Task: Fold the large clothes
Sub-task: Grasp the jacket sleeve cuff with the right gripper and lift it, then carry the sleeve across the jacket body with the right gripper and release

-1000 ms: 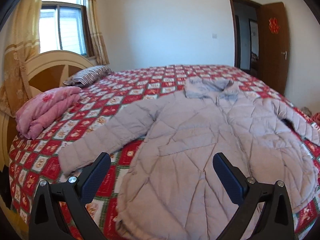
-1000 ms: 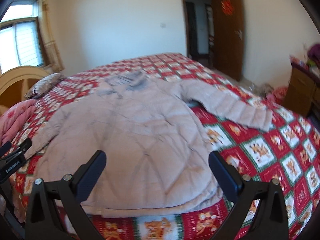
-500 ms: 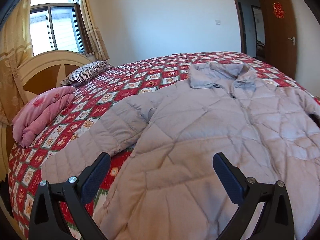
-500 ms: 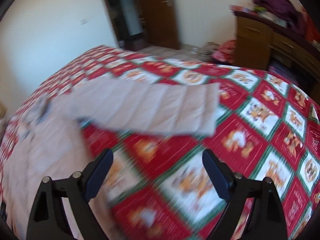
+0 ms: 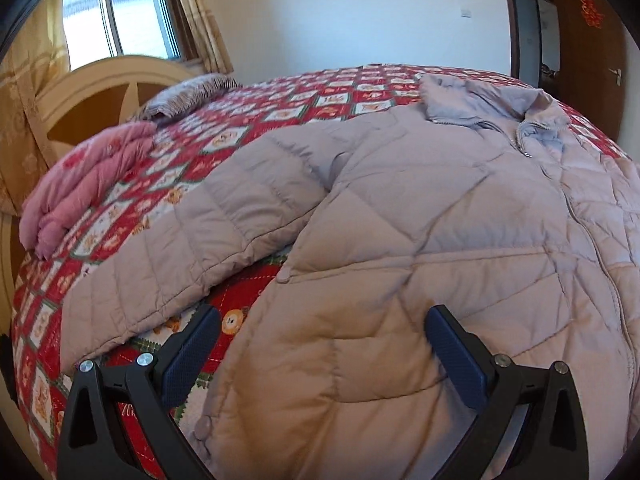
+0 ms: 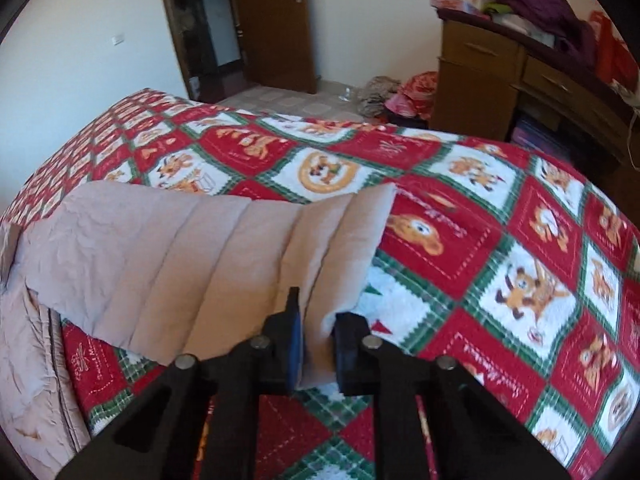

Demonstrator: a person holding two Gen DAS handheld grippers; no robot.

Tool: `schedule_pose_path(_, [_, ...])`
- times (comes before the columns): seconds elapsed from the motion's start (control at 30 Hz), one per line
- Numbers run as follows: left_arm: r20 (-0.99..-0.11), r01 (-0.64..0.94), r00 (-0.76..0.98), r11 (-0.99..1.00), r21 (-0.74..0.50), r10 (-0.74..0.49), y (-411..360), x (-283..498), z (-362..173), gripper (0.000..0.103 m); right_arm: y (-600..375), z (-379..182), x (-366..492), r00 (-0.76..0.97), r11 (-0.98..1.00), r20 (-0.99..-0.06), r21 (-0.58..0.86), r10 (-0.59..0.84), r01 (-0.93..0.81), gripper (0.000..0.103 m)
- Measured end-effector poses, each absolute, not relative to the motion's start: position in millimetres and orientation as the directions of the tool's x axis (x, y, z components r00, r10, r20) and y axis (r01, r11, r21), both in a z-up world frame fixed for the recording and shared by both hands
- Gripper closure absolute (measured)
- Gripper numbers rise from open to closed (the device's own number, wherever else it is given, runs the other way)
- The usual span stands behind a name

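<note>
On the red patterned bedspread (image 5: 280,108) lies a pale quilted jacket (image 5: 420,240), front up, zipped, collar toward the far wall. Its one sleeve (image 6: 208,264) stretches out across the bedspread (cuff end slightly raised), pinched at the cuff between the narrowed fingers of the right gripper (image 6: 316,340). Over the jacket's lower body hangs the left gripper (image 5: 320,356), fingers spread wide, gripping nothing. Beyond the jacket's other sleeve sits a folded pink blanket (image 5: 84,184) by the headboard (image 5: 96,92).
</note>
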State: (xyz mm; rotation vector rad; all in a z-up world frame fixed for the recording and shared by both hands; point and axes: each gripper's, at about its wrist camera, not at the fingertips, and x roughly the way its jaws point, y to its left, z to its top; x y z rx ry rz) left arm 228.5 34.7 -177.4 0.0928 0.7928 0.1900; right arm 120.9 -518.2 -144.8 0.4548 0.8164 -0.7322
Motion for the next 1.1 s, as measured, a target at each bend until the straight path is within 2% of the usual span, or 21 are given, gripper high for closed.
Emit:
schedule_pose_path(0.27, [-0.676,-0.111,0.713,0.982,0.154,0.186,46.9,229.1,-134.3,0.001,-468.4,-92.3,136.6,0.585,0.769,-0.664,0.024,-0.466,0.639,0.092])
schedule_pose_path(0.53, [-0.607,-0.102,0.776,0.983,0.151,0.174,49.1,239.3,-89.6,0.001,-369.9,-34.9,182.0,0.735,0.890,-0.541,-0.056,-0.408,0.452,0.093])
schedule_pose_path(0.8, [-0.593,-0.098,0.788,0.984,0.146,0.167,48.0,258.8,-82.2,0.001,-253.8,-54.7,236.4,0.803,0.957,-0.522,-0.141,-0.288,0.252,0.093])
schedule_pose_path(1.1, [-0.619,-0.148,0.749,0.971,0.189,0.235,72.9,277.8,-100.9,0.001,-165.7,-104.5,278.8,0.804,0.987,-0.576,-0.135,-0.147,0.084,0.091])
